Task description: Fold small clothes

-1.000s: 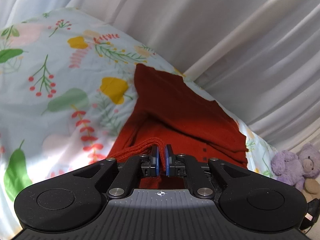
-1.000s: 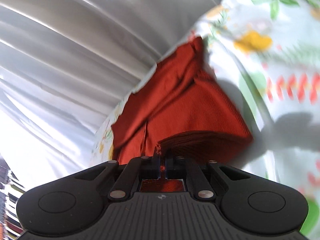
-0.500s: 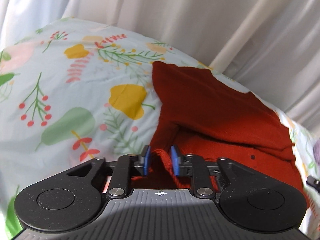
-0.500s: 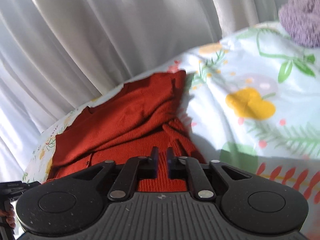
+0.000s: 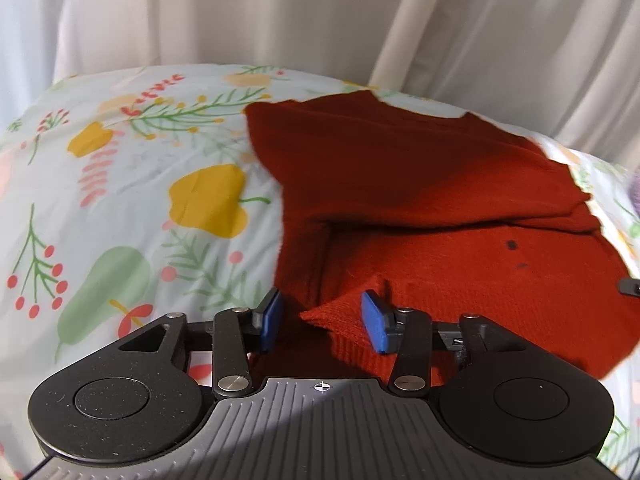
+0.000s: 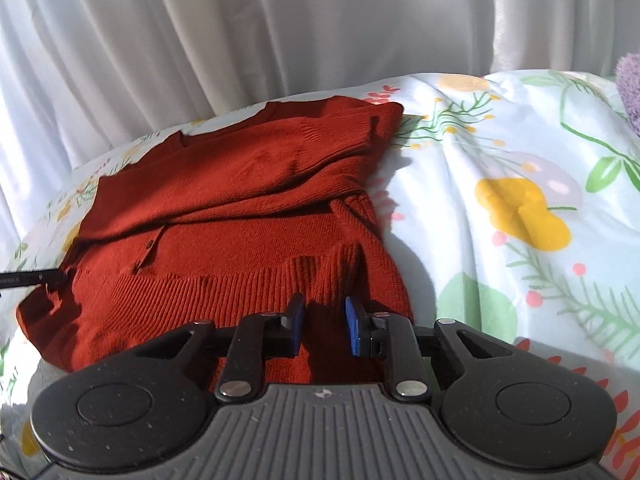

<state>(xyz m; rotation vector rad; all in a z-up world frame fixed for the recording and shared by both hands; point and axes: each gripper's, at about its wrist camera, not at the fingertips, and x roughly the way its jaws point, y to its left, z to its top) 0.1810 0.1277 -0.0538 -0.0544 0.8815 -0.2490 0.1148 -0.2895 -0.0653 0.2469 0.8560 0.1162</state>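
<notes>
Left wrist view shows the red knit sweater (image 5: 420,200) lying folded on the floral bedsheet (image 5: 132,208), a ribbed corner poking up between the spread blue pads of the left gripper (image 5: 322,322), which grips nothing. Over its ribbed hem, the right gripper (image 6: 322,324) is likewise released, pads apart. White curtains (image 6: 240,40) hang behind the bed; a purple plush toy (image 6: 630,88) sits at the right edge.
</notes>
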